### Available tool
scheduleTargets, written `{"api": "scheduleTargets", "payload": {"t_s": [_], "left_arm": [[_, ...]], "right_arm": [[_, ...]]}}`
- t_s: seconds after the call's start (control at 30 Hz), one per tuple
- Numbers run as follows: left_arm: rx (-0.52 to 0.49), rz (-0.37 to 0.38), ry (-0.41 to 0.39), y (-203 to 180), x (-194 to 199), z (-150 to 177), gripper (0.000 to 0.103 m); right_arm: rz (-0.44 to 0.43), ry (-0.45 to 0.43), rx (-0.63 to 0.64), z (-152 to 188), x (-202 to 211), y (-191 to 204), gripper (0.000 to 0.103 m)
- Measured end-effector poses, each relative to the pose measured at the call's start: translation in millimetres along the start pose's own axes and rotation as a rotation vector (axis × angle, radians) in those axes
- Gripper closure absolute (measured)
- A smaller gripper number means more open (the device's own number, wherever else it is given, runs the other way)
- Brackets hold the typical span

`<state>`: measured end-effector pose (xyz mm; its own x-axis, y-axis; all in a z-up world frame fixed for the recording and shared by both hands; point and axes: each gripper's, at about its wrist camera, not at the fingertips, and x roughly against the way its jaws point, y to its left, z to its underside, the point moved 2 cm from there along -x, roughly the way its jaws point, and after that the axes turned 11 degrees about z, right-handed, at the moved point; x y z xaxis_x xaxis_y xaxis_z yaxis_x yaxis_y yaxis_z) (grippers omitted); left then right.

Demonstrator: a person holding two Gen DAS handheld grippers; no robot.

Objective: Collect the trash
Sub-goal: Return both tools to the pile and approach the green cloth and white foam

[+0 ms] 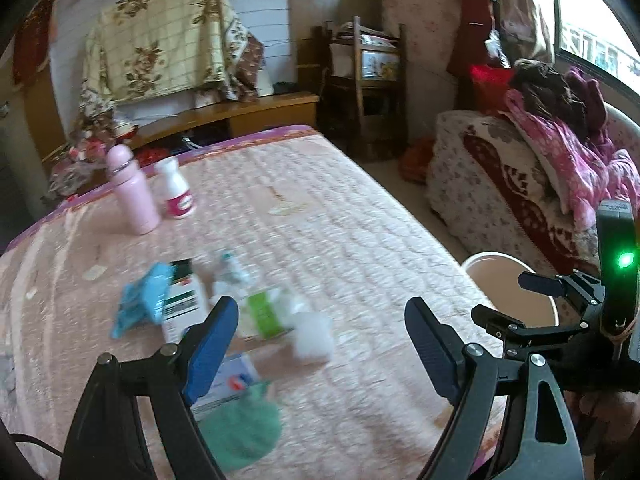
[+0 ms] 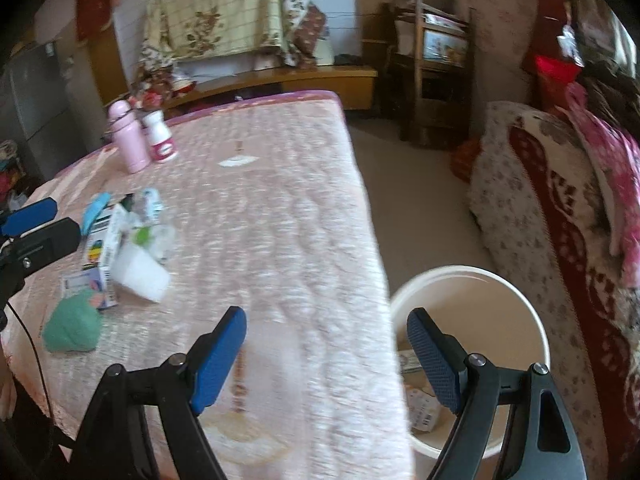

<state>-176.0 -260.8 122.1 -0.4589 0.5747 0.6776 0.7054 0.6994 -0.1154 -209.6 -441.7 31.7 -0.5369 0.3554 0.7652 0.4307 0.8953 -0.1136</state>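
Note:
A pile of trash lies on the pink quilted table (image 1: 360, 240): a blue crumpled wrapper (image 1: 140, 300), a white and green box (image 1: 182, 304), a green carton (image 1: 266, 314), a white crumpled tissue (image 1: 312, 334), a green mask (image 1: 240, 432). My left gripper (image 1: 320, 344) is open and empty just above and in front of the pile. My right gripper (image 2: 326, 356) is open and empty over the table's right edge, beside a white bucket (image 2: 536, 312) on the floor holding some paper scraps (image 2: 424, 408). The pile (image 2: 132, 256) lies to its left.
A pink bottle (image 1: 132, 192) and a white bottle with pink label (image 1: 176, 192) stand at the table's far left. A sofa with blankets and pink clothes (image 1: 540, 184) is to the right. A wooden shelf (image 1: 364, 80) and low cabinet stand behind.

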Motion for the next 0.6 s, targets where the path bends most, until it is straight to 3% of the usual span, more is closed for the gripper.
{"api": "scheduleTargets", "payload": {"t_s": [0.2,0.43,0.6], "left_arm": [[0.015,-0.044,0.017,37.7,15.4,17.5,0.018],[0.072,0.047,0.067,94.0,37.2,49.6,0.017],[0.049,0.067,0.151,107.1,29.1,76.6,0.017]], "right_arm": [[-0.052,-0.007,0.049,-6.4,0.7,40.3,0.018],[-0.108,0.004,0.094,-10.5,-4.1,75.5,0.018],[-0.157,0.017,0.123,-13.5,-11.0,99.5,0.018]]}}
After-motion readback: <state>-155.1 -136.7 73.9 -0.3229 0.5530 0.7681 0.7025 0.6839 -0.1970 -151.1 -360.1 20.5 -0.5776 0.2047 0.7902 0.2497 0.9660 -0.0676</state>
